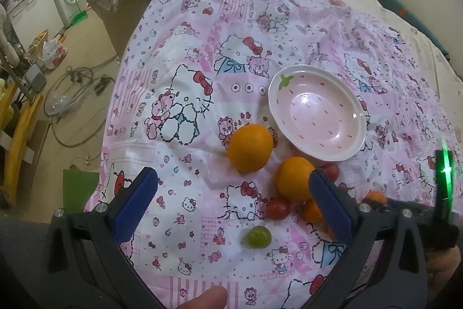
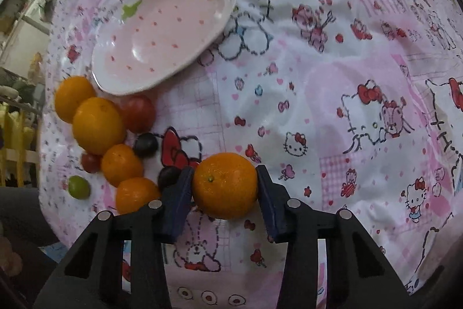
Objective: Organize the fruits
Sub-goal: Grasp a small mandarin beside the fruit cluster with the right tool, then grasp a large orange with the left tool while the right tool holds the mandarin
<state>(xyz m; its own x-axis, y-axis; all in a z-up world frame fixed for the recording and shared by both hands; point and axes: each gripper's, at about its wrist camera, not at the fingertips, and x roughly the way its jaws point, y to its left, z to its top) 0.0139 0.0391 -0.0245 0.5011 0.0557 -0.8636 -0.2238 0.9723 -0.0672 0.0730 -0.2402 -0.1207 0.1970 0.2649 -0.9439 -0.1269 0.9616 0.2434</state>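
The right tongs are clamped on a mandarin resting on the bedsheet, the left tongs gape empty: next, lift it into the empty strawberry-print dish.

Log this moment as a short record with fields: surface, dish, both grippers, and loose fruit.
surface: pink-and-white cartoon-print cloth
dish: pink strawberry-pattern ceramic plate, nothing in it
right gripper: blue pads on either side of a round orange mandarin, touching it, which rests on the cloth
left gripper: jaws wide apart, nothing between them
loose fruit: other orange citrus fruits, red cherry tomatoes, dark grapes, one green grape, all on the cloth beside the plate
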